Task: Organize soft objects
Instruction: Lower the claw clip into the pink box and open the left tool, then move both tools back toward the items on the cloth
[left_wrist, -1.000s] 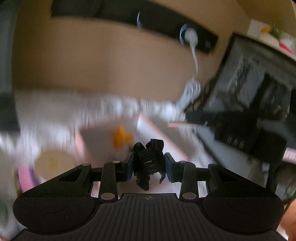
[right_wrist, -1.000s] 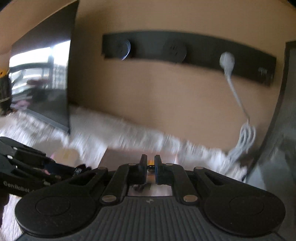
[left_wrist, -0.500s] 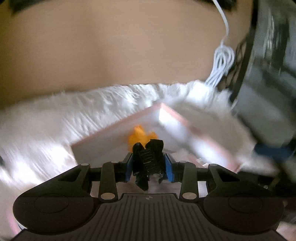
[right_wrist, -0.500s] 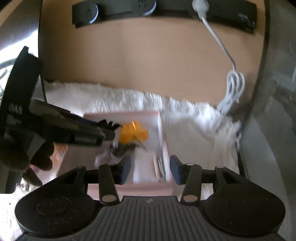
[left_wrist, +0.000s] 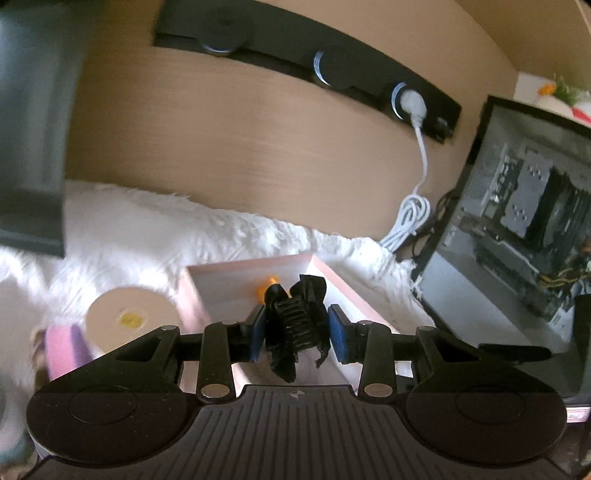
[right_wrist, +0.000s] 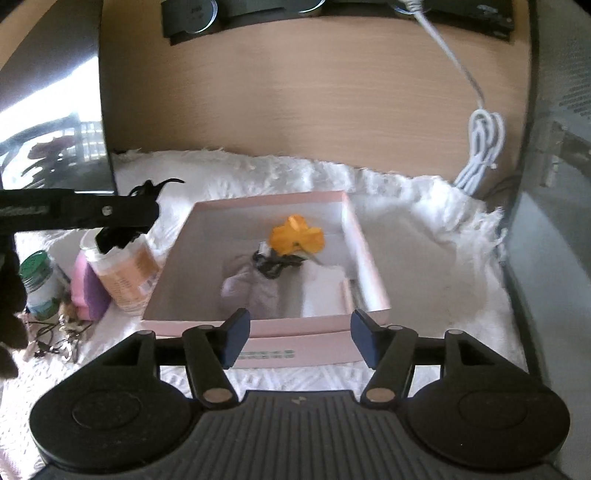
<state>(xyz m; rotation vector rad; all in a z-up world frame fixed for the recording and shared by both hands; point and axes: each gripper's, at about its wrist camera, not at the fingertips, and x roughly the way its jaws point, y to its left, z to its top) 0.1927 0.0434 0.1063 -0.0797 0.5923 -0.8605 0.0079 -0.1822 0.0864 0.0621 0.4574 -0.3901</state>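
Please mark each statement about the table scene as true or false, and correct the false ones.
1. The left tool holds a black hair clip. True.
2. The right tool grips the orange flower. False: its jaws are opening with nothing between them; the flower lies in the pink box.
3. The pink box has a lid on. False: it is open on top.
4. A white cable hangs at the wooden wall. True.
5. The box stands on bare wood. False: on a white fluffy cloth.
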